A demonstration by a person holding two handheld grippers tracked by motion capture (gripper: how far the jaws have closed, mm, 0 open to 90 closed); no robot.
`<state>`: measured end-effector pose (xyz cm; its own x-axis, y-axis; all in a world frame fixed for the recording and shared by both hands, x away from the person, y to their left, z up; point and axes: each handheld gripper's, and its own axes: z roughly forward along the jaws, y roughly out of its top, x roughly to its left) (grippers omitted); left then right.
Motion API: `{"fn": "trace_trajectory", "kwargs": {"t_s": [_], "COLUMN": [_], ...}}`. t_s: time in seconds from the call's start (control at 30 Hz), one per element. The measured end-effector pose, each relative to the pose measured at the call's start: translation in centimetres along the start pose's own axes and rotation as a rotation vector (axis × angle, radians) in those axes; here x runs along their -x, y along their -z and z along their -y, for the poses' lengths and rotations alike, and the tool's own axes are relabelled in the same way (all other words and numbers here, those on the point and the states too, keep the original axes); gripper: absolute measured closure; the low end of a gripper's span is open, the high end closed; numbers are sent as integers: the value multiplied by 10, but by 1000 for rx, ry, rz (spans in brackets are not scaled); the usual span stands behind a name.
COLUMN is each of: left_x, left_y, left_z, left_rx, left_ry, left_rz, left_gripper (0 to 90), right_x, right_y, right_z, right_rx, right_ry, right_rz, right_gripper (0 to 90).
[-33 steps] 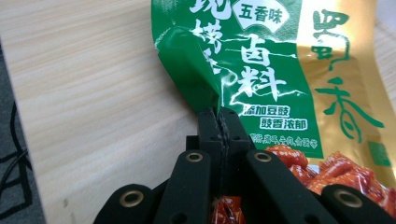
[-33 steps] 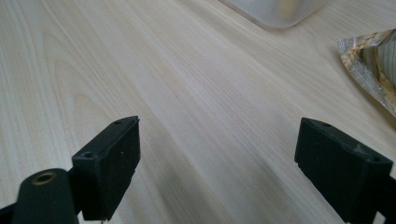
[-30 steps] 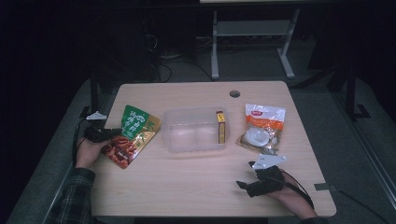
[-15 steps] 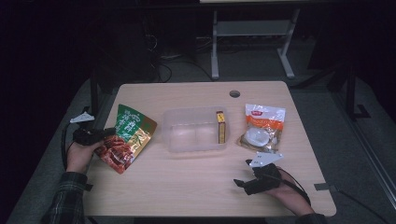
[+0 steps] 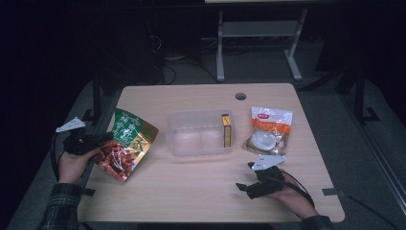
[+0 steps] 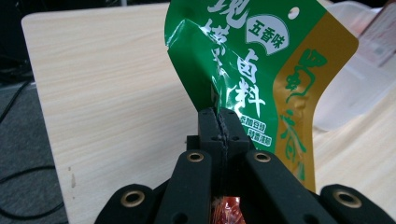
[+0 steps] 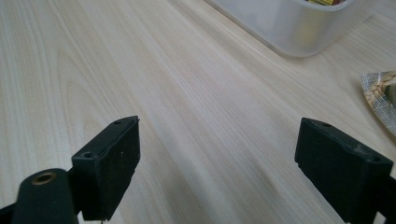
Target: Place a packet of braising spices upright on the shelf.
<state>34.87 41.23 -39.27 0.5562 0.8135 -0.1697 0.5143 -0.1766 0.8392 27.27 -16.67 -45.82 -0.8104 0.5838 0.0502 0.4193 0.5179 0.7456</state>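
My left gripper [image 6: 219, 122] is clamped on the green pouch [image 5: 125, 143], jaws pinched tight on the crumpled edge of the film with no gap between the pads; in the high view the gripper [image 5: 98, 140] sits at the table's left edge with the pouch lifted and tilted, its red lower end toward me and its green top pointing away and right. The pouch's long axis runs diagonally, from near-left to far-right, roughly aimed at the tub [image 5: 200, 132] in the middle of the table [image 5: 191, 191]. That is the relation I care about: the tub lies to the right of my left gripper, near but apart from the pouch, and its long side runs left to right, so I judge the pouch has to swing right and turn to lie along that length if it is to drop in beside the yellow box [image 5: 226, 130] standing at the tub's right end. My right gripper [image 7: 217, 163] rests low over bare wood near the front right, jaws spread wide and holding nothing; in the high view it [image 5: 253, 179] sits just in front of the orange packet [image 5: 267, 132]. The left hand is the one carrying the load and the nearer to the tub's open left half.
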Motion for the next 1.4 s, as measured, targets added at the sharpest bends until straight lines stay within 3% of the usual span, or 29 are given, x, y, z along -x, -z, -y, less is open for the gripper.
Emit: {"fn": "trace_trajectory", "kwargs": {"t_s": [0.33,0.47,0.6,0.67,0.93,1.03,1.27,1.4], "left_x": [27,41,58,65,102,110,130,138], "left_y": [12,14,12,10,-9,-14,-30,-38], "left_z": [-6,-9,-15,-17,-28,-29,-33,-33], "left_rx": [34,53,60,62,74,74,80,79], "left_ry": [-27,-46,-69,-76,-130,-136,-150,-160], "left_rz": [63,100,142,159,243,263,289,302], "left_gripper": [900,900,900,900,900,900,900,900], "right_x": [1,-2,-5,-4,-10,-11,-12,-13], "right_y": [7,7,9,8,1,0,-1,-1], "right_z": [-7,-8,-13,-15,-24,-28,-41,-44], "right_rx": [33,28,42,40,62,76,145,155], "right_ry": [-59,-50,-72,-89,-66,-66,-55,-51], "right_rz": [-30,-38,-87,-125,-126,-135,-174,-183], "right_gripper": [132,133,145,145,152,167,203,205]}}
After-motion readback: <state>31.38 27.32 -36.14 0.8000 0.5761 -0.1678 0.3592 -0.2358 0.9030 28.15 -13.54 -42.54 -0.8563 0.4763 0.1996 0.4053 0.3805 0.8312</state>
